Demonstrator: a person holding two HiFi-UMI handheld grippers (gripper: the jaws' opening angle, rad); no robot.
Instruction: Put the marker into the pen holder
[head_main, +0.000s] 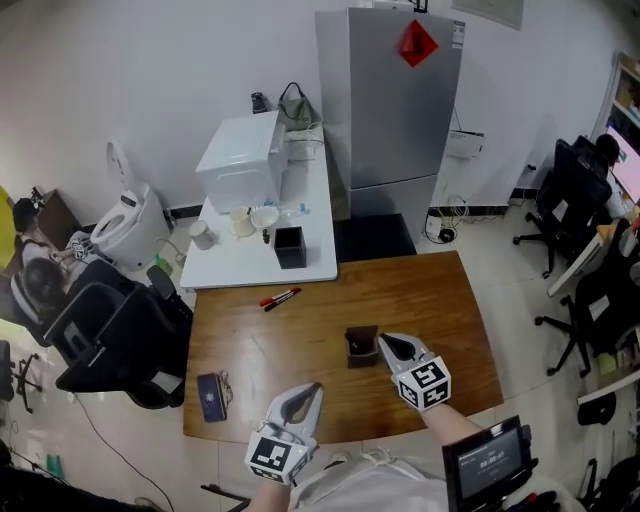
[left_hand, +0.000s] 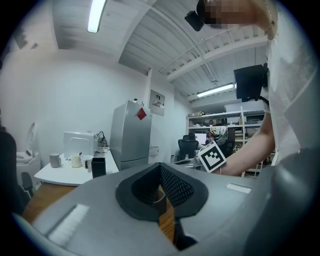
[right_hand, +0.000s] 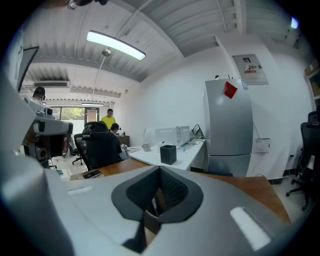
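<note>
Centrally, a wooden surface (head_main: 440, 300) bears the red marker (head_main: 280, 298) near its far edge, well apart from the brown pen holder (head_main: 361, 346), which sits beside the right tongs (head_main: 384, 341). Left tongs (head_main: 314, 388) and right tongs are both closed and empty. A grey refrigerator (head_main: 400, 110) stands beyond. Only the right gripper view shows a yellow-shirted person (right_hand: 109, 120).

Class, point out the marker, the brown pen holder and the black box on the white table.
marker (head_main: 281, 298), head view, middle of its red barrel.
brown pen holder (head_main: 362, 358), head view, its front wall.
black box (head_main: 291, 256), head view, its front side.
</note>
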